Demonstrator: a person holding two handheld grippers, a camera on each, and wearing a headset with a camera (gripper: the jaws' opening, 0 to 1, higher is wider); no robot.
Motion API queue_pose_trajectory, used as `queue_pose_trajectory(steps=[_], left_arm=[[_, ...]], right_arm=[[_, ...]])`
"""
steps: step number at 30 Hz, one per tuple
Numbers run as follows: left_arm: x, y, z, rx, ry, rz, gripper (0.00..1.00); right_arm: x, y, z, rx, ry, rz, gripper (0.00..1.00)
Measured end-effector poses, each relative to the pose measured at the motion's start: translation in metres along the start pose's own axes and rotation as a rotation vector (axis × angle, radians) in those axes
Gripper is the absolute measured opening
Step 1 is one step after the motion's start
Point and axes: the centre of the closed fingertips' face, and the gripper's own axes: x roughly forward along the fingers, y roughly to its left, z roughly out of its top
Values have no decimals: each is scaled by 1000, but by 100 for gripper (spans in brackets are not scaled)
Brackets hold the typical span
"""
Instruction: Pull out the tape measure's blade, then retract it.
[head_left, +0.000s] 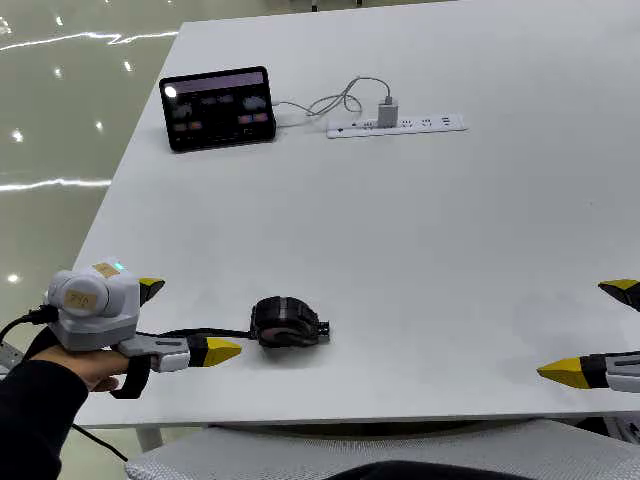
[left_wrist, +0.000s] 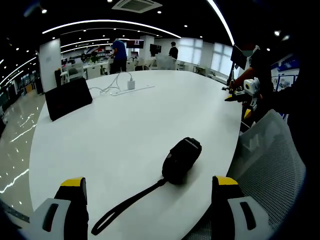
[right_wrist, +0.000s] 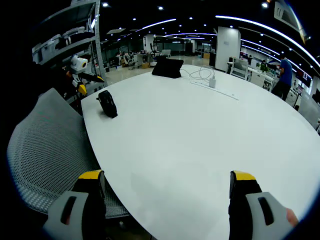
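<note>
Both tools stood released and empty, the tape measure (head_left: 288, 322) just ahead of your left gripper (head_left: 190, 320), far from your right gripper (head_left: 588, 330); pinching only its strap (left_wrist: 130, 205) could have dragged the case.

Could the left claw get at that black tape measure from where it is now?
Probably yes. The left claw is open and points at the tape measure, which lies just ahead on bare table, its strap trailing back between the jaws.
</note>
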Motion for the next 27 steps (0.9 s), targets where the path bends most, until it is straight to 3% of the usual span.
queue_pose_trajectory(steps=[12,27], left_arm=[[1,0,-3,1,8,-2,100],[1,1,-4,-4,10,-2,100]], right_arm=[[-1,-7,0,-19,-8,-25,100],[0,-1,-4,21,15,8,100]])
